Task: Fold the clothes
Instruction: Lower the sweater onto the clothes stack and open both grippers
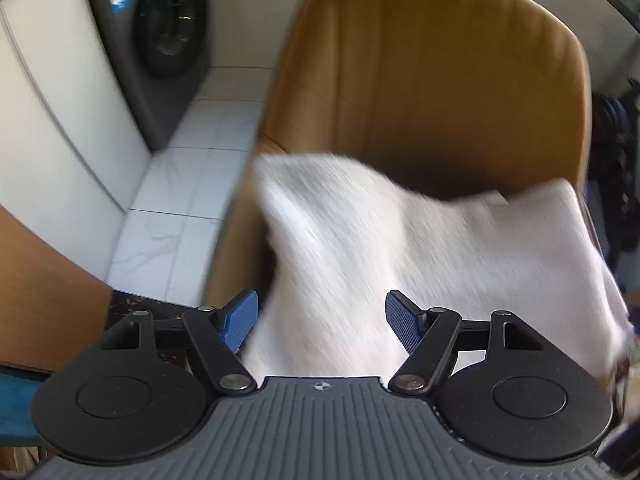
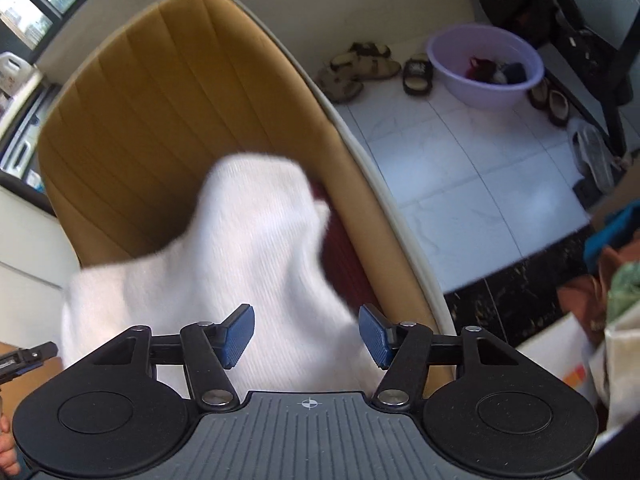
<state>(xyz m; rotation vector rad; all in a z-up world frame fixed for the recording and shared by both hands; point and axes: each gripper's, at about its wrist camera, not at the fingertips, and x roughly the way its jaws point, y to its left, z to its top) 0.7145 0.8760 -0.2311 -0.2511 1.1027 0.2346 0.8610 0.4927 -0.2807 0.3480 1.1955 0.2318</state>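
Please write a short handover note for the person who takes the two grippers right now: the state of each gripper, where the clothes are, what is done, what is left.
Left gripper: open, nothing held; the white garment lies beyond its fingers.
Right gripper: open, nothing held, above the same garment.
The garment lies bunched on the tan chair, blurred; a dark red cloth shows beneath it on the right-wrist view.
Done: no neat fold is visible.
Left: regrasp the garment, probably at its edges, and fold it. More clothes wait in the purple basin on the floor.
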